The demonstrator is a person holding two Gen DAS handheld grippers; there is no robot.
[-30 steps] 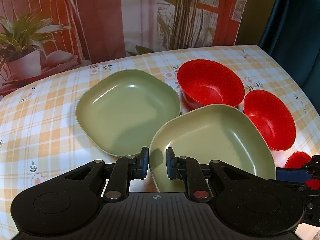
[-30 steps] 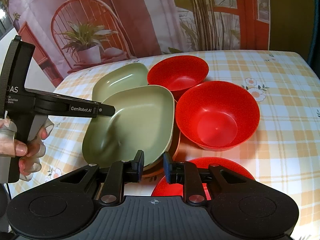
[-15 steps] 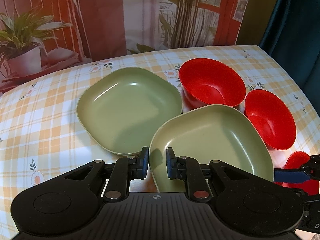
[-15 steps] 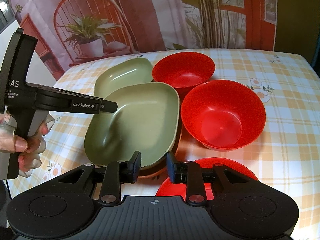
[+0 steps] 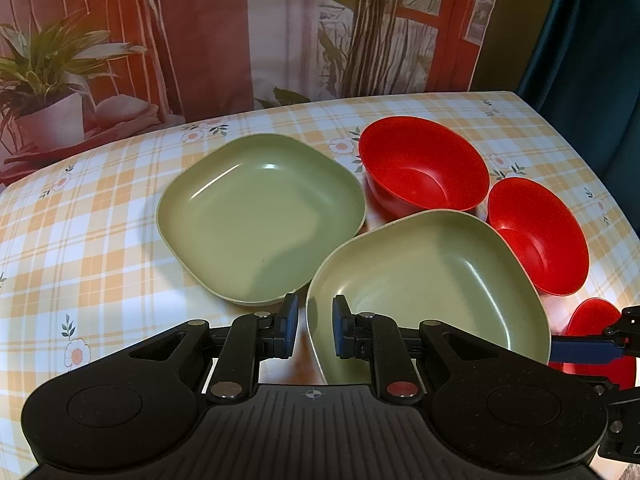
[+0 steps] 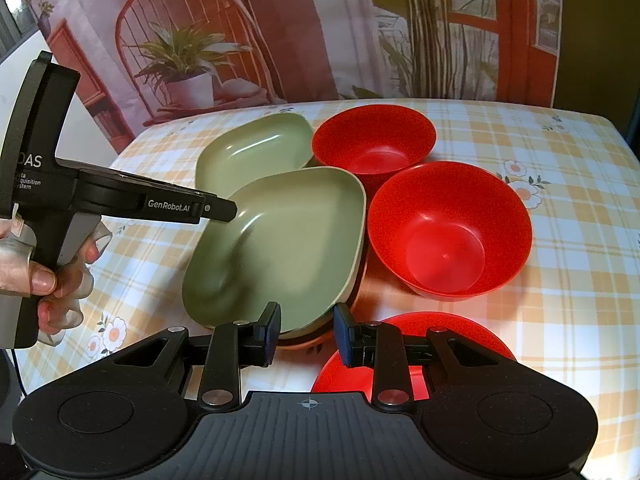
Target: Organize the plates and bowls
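Note:
Two green square plates lie on the checked tablecloth. The far plate (image 5: 260,220) (image 6: 256,156) lies flat. The near plate (image 5: 432,292) (image 6: 288,248) is tilted, its rim between the pads of my left gripper (image 5: 314,332), which is shut on it. My left gripper also shows in the right wrist view (image 6: 224,210), at the plate's left rim. My right gripper (image 6: 306,334) is open, its fingers around the near plate's front edge, apart from it. Two red bowls (image 6: 374,142) (image 6: 448,232) stand to the right. A red plate (image 6: 404,360) lies under my right gripper.
A printed backdrop (image 5: 280,28) with a plant and chair hangs behind the table. The table's right edge (image 5: 592,168) borders a dark curtain. Something orange-brown (image 6: 308,344) shows under the near green plate.
My right gripper has opened wider at the near plate's front edge. Both grippers have drawn back slightly. The left gripper still holds the plate's rim.

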